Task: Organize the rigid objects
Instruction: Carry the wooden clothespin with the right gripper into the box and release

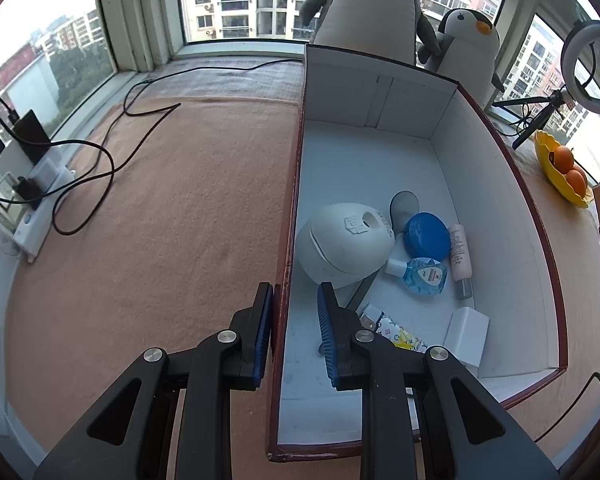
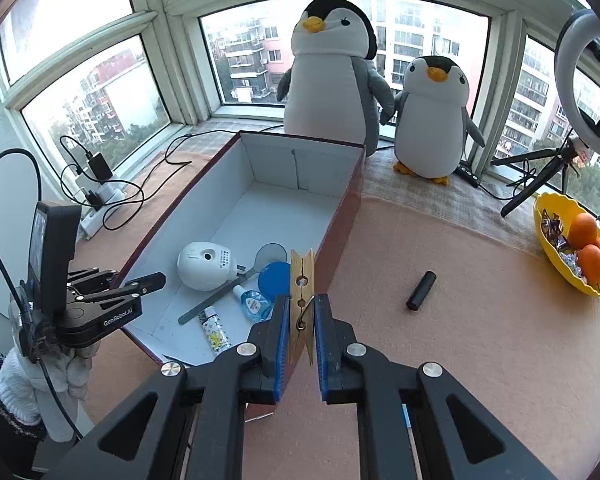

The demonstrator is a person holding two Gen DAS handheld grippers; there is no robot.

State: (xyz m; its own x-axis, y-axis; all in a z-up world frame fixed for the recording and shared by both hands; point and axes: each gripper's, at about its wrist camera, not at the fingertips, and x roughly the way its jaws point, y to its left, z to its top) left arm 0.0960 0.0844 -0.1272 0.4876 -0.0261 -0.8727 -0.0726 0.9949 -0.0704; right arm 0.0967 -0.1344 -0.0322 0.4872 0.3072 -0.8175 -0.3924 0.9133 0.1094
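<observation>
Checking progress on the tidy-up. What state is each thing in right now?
Box: open, partly filled.
Clothespin: upright, gripped by right gripper.
Left gripper: clamped on the box's side wall.
Black cylinder: lying on the blanket, outside the box.
White device: in the box.
Blue lid: in the box.
Blue bottle: lying flat in the box.
Pink tube: lying flat in the box.
Yellow bowl: holds oranges and candy.
</observation>
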